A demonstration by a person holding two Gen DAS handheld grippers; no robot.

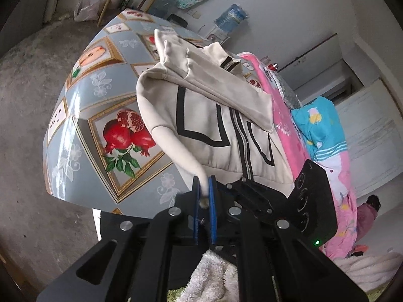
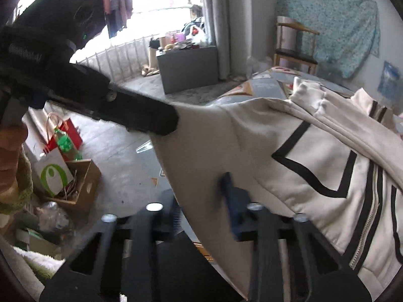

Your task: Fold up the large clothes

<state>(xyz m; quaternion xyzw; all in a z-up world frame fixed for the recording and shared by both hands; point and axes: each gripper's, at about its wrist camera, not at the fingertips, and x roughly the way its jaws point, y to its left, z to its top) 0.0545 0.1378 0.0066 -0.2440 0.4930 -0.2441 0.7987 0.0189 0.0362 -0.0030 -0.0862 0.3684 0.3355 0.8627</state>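
Note:
A cream zip-up jacket (image 1: 209,115) with black line trim lies partly folded on a table with a fruit-print cloth (image 1: 100,95). My left gripper (image 1: 205,188) is shut on the jacket's sleeve end at the table's near edge. In the right wrist view the jacket (image 2: 289,156) spreads across the right half, and the left gripper (image 2: 161,120) pinches the stretched sleeve. My right gripper (image 2: 201,196) has its jaws apart, with the jacket cloth lying between the blue pads (image 2: 231,196); whether it grips is unclear.
A pink and blue heap of clothes (image 1: 314,130) lies on the table's far side. A wooden chair (image 2: 294,50) stands behind the table. A cardboard box (image 2: 75,186) and paper bags (image 2: 55,166) sit on the floor at left, beside a grey cabinet (image 2: 189,68).

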